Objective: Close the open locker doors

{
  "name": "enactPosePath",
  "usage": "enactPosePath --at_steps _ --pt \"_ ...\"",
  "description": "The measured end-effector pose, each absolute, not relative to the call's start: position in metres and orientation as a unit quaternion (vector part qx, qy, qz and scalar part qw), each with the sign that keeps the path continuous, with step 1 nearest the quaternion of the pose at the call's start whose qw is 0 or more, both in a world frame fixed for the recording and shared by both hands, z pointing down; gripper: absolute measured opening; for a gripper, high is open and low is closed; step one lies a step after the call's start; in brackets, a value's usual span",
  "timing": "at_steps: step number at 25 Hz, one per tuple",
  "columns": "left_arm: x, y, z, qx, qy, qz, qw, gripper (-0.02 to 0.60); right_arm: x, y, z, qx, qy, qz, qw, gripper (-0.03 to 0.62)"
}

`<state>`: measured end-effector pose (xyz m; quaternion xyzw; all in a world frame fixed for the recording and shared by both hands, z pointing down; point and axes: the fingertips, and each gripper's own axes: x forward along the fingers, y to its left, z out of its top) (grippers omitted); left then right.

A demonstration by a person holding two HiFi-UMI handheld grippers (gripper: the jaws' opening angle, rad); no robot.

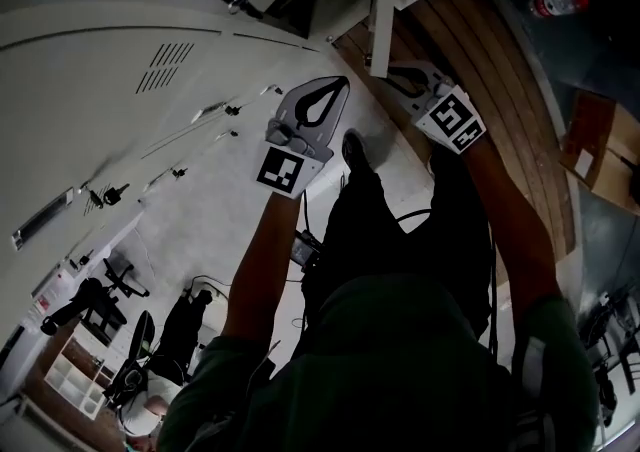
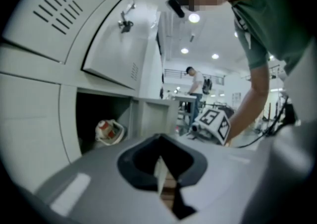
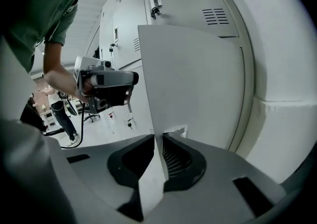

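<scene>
A grey bank of lockers (image 1: pixel 110 90) fills the left of the head view. One open locker door (image 1: pixel 380 10) stands edge-on at top centre. My right gripper (image 1: pixel 402 70) is at its lower edge. In the right gripper view that door (image 3: pixel 198 84) runs between the jaws, and my right gripper (image 3: pixel 157 141) is shut on its edge. My left gripper (image 1: pixel 335 85) is beside it, apart from the door, shut with nothing in it. The left gripper (image 2: pixel 161 168) faces an open compartment (image 2: pixel 96 114) with a red-and-white object (image 2: pixel 108 131) inside and a door ajar (image 2: pixel 116 54) above.
Closed locker doors with latches (image 3: pixel 156 5) stand behind the held door. A wooden floor strip (image 1: pixel 490 70), a bottle (image 1: pixel 555 5) and a cardboard box (image 1: pixel 600 150) lie to the right. Office chairs (image 1: pixel 110 290) stand at lower left. A person (image 2: pixel 195 82) stands at a desk far off.
</scene>
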<state>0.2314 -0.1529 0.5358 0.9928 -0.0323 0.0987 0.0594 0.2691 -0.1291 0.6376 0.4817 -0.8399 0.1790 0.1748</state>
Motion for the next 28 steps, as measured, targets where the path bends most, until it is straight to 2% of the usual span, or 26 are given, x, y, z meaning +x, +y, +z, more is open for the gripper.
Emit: enactPosePath --at_steps 4,11,28 --pt "0.296 -0.156 0.534 0.993 -0.042 0.1 0.053 0.002 0.342 -0.135 0.641 0.486 -0.835 0.178 0.186 0.052" --pt "0.173 -0.179 0.514 0.992 -0.083 0.085 0.041 0.002 0.232 -0.168 0.637 0.482 -0.835 0.182 0.196 0.052" --pt "0.109 -0.221 0.473 0.986 -0.146 0.078 0.01 0.002 0.224 -0.263 0.619 0.504 -0.818 0.18 0.209 0.052"
